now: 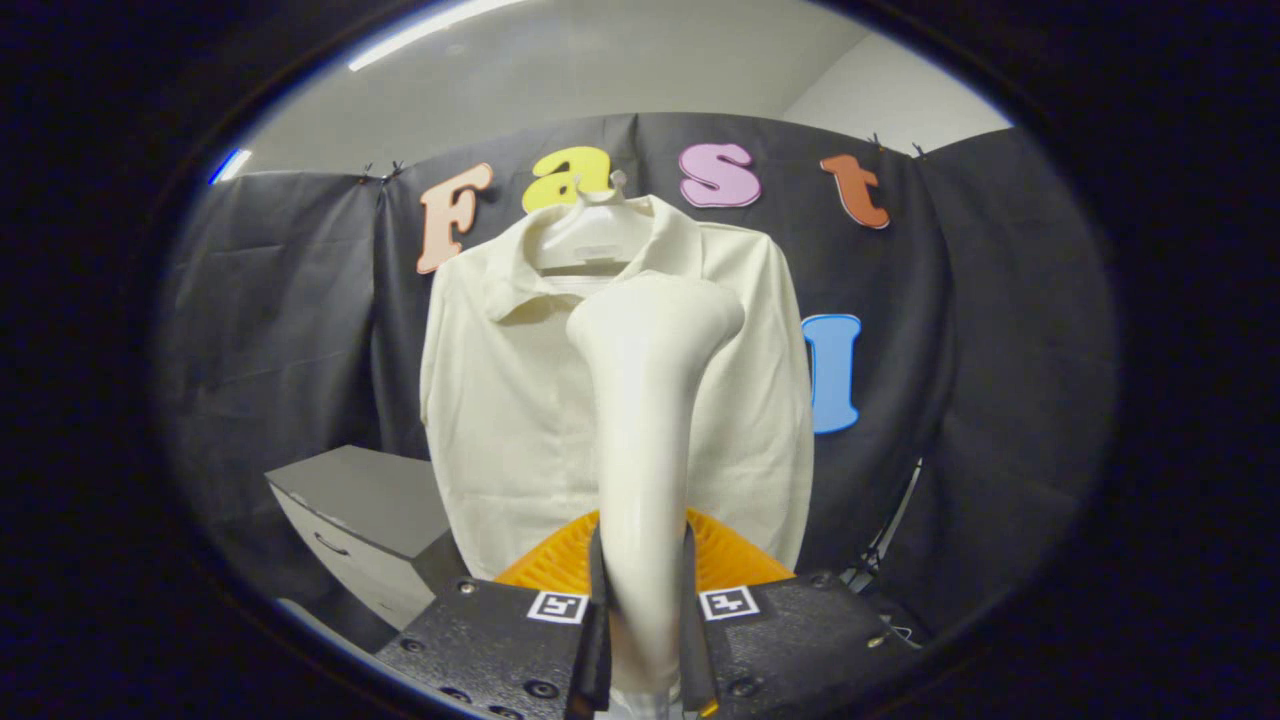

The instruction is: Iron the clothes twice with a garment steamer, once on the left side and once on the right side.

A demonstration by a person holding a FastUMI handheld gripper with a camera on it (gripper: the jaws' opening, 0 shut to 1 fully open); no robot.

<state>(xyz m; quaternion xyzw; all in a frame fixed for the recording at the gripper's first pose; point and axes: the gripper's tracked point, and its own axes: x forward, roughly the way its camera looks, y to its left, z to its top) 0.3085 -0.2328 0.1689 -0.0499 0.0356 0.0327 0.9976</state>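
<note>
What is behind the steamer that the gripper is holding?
Behind the steamer, clamped in the gripper, hangs the cream shirt on its hanger. The steamer covers the shirt's middle strip.

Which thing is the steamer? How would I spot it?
Find the cream shirt hanging on the black cloth wall. Right before it rises the steamer, clamped between the gripper fingers. It is smooth, shiny, tall, with a flared head; the shirt is soft fabric.

Black cloth wall (260, 300), grey cabinet (360, 500) at left, ceiling strip light (430, 30).
</note>
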